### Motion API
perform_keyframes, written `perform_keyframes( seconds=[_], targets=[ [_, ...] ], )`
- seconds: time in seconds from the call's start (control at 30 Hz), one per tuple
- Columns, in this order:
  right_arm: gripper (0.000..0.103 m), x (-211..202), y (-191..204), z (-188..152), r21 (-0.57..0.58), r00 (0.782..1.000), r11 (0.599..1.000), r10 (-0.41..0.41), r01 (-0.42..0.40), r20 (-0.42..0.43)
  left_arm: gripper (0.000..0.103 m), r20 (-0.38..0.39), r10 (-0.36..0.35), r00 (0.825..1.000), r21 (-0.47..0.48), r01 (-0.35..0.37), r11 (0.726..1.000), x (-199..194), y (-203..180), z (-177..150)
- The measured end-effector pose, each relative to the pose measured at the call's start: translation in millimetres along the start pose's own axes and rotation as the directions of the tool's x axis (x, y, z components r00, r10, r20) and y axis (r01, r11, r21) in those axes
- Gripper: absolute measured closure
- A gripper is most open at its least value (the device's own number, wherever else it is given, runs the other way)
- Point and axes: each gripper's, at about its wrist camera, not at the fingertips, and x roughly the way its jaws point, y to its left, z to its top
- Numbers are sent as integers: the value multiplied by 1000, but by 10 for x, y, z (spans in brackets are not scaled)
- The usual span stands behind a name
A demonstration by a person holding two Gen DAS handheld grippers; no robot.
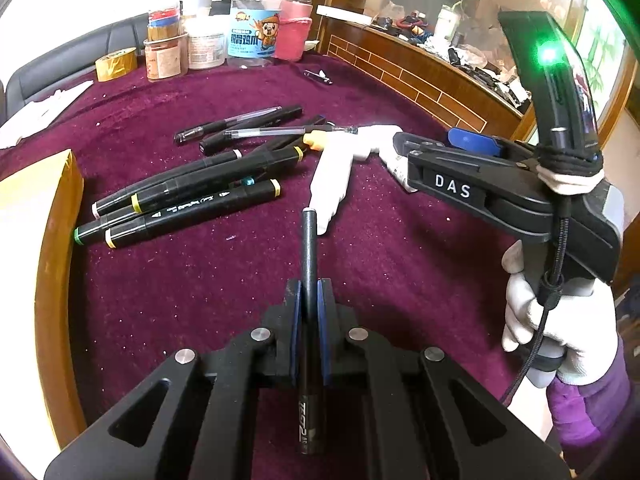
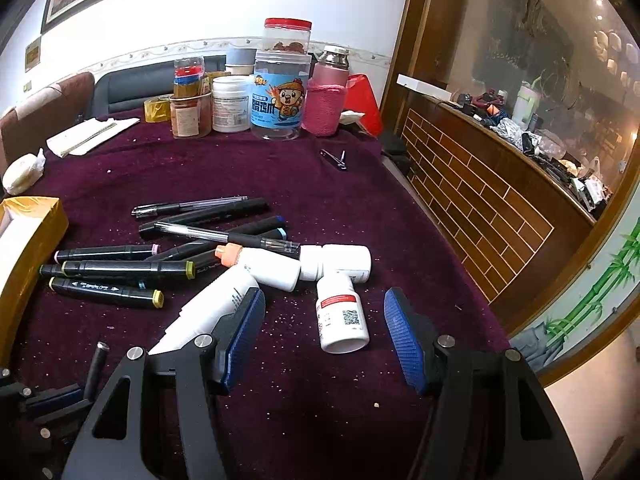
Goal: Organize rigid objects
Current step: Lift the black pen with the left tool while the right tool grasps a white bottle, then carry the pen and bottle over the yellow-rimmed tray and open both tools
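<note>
Black pen (image 1: 309,280) sat clamped between the pads of the left hand-held gripper (image 1: 308,308), barrel running along the fingers, tip clear of the purple surface (image 1: 224,312). Pen looked slim, matte, rigid, with white lettering near the back end; no cap visible at the front.

Right hand-held gripper (image 2: 324,332) was about half open, nothing between its pads, hovering just over a white bottle (image 2: 344,320) lying on its side with a red-banded label and a QR code. Near it lay 2 more white bottles (image 2: 344,262) and a white tube (image 2: 208,312), touching in a loose cluster.

Remaining pile: about 6 black markers (image 2: 108,292) with coloured end bands, plus some 3 thin pens (image 2: 188,205), overlapping, between the bottles and a gold box (image 2: 36,236) at the left edge.

My read of the step: 1 pen picked, carry to drop-off pending. Box looked the likely bin, not certain. Next move would need the left gripper swung over the box opening, pen roughly parallel to the long side, then release low so it doesn't bounce. Right looked set up for the labelled bottle: needs wider jaws or a grip across the narrow body, since a round bottle may roll.
</note>
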Motion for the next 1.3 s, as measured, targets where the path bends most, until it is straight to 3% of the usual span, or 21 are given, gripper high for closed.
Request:
perform_keyframes(
  seconds=[0.43,0.6,0.67,0.73,0.8,0.93,1.03,1.17,1.27,1.3],
  targets=[
    [46,-48,65,-3,-36,996,996,-83,83,20,98,16,-31,999,-31,31,999,-94,62,-69],
    [46,-52,70,6,-38,997,996,-81,81,14,98,38,-43,998,-47,45,998,-172,109,-93],
    [46,-7,31,11,-20,999,999,-37,37,-15,97,51,-49,998,-63,52,997,-239,155,-107],
    [46,69,-74,17,45,994,996,84,-81,-72,97,75,-59,995,-82,65,995,-355,212,-129],
    [46,184,-244,10,175,951,949,284,-261,-122,97,103,-65,993,-91,74,993,-475,268,-161],
    [46,300,-324,-41,275,882,872,452,-405,-135,97,164,-85,983,-122,105,987,-724,386,-209],
    [46,325,-195,-34,280,863,857,484,-433,-147,97,196,-97,976,-145,127,981,-859,489,-230],
    [47,498,13,68,289,872,874,452,-391,-189,97,243,-100,965,-178,145,973,-1047,610,-271],
    [52,679,155,111,300,874,889,421,-345,-243,97,277,-93,956,-208,154,966,-1213,751,-307],
    [59,726,199,99,302,870,892,417,-337,-262,97,288,-87,954,-220,155,963,-1275,816,-321]
  ],
)
